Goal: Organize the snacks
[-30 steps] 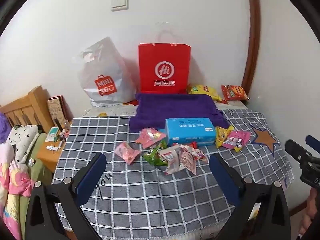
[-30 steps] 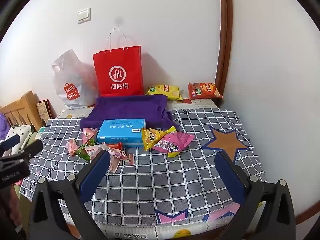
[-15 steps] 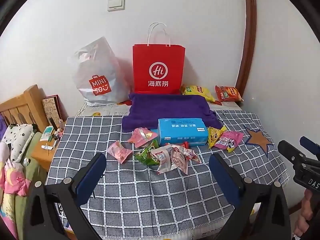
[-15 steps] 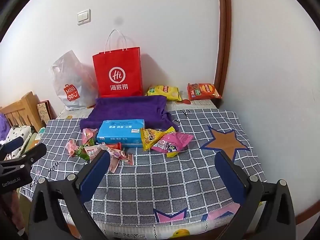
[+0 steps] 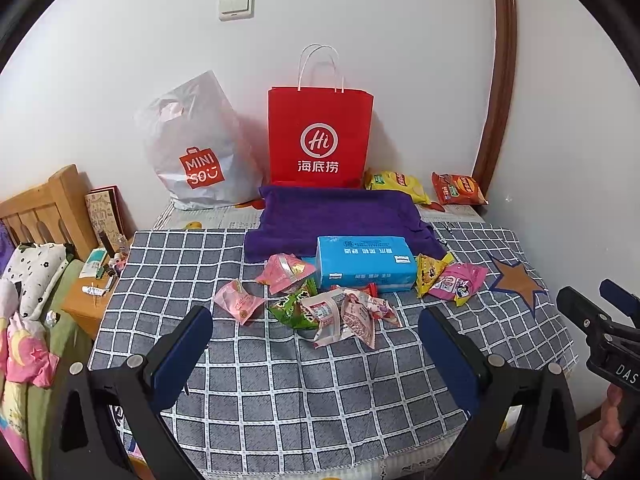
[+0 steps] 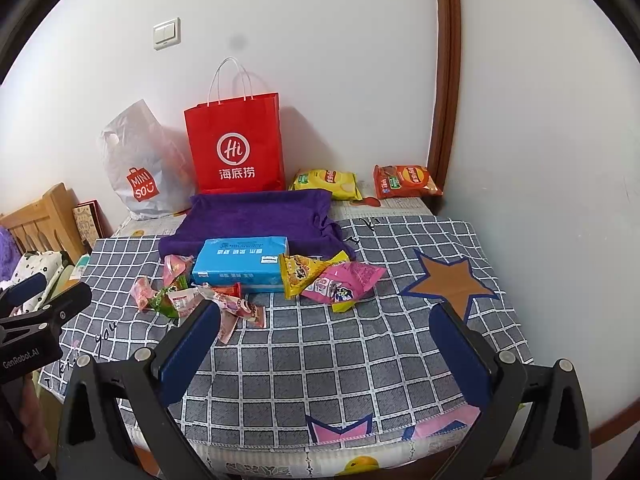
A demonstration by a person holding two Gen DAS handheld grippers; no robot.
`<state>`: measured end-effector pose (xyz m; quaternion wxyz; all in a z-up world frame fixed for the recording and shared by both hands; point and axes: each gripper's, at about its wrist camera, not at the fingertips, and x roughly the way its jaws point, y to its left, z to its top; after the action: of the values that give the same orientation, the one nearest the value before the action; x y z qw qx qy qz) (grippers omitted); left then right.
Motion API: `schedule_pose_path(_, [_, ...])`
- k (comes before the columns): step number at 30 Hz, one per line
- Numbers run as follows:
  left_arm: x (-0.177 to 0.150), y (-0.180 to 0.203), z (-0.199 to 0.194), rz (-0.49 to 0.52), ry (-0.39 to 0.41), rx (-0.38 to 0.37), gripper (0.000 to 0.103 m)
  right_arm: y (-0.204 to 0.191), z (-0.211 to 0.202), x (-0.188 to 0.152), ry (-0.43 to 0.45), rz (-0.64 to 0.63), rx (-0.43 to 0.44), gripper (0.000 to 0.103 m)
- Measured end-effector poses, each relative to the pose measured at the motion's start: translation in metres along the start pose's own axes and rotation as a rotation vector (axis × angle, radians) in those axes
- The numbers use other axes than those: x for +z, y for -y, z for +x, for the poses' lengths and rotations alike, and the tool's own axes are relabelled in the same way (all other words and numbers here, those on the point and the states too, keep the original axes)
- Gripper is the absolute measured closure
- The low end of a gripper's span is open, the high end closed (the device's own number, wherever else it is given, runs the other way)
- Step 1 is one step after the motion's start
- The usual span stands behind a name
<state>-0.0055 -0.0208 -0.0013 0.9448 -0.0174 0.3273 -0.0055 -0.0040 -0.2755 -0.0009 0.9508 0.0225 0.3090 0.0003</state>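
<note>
Nothing was sorted: crinkly foil snack packets (image 5: 336,308) lay scattered mid-bench (image 5: 280,400); left hand-held gripper (image 5: 316,344) and right hand-held gripper (image 6: 324,344) gaped empty.

A checked grey cloth (image 5: 280,380) covers the desk; at far left stand a wooden headboard (image 5: 38,208) and light switch (image 5: 236,6) (wall-mounted).

The left gripper (image 5: 314,344) is being held with its jaws spread wide, nothing being gripped between the blue pads (image 5: 180,356). The right gripper (image 6: 326,344) is likewise being held wide open and empty, both being kept level side by side. At the right edge of the left wrist view, the handle of the right gripper is being clasped by a hand (image 5: 608,436).
</note>
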Motion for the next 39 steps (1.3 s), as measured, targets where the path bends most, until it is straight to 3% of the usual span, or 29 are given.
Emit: schedule_pose_path(39, [-0.0005,-0.0023,0.0008,-0.007,0.004,0.009,0.0,-0.0008,-0.0002,-0.0043,0.018,0.01,0.024,0.001])
